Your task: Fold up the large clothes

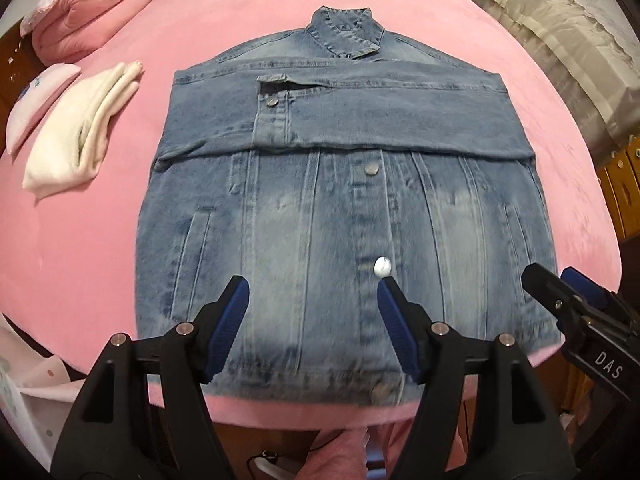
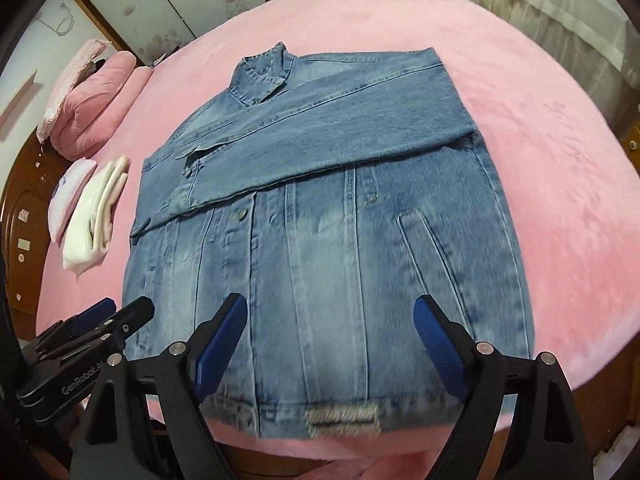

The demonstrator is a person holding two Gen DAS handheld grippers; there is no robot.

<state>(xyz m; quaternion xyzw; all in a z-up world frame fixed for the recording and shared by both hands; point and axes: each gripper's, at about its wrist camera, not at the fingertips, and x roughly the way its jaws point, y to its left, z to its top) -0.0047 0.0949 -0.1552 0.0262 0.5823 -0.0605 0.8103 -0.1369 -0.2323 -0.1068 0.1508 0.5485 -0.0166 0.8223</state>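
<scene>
A faded blue denim jacket [image 1: 344,208] lies flat and buttoned on the pink bed, collar at the far end, with both sleeves folded across its chest. My left gripper [image 1: 313,286] hovers above the jacket's near hem, open, nothing between its blue pads. My right gripper [image 2: 330,306] hangs over the same hem [image 2: 344,424] further right, open wide and empty. Each gripper shows in the other's view: the right gripper [image 1: 556,280] at the lower right edge, the left gripper [image 2: 128,312] at the lower left.
A folded white garment [image 1: 80,136] and a small pink-and-white cushion [image 1: 36,100] lie left of the jacket, with a folded pink quilt [image 1: 92,12] behind them. Pink bedspread [image 1: 560,148] surrounds the jacket. Pale curtains [image 2: 540,4] and wooden furniture [image 1: 624,192] stand to the right.
</scene>
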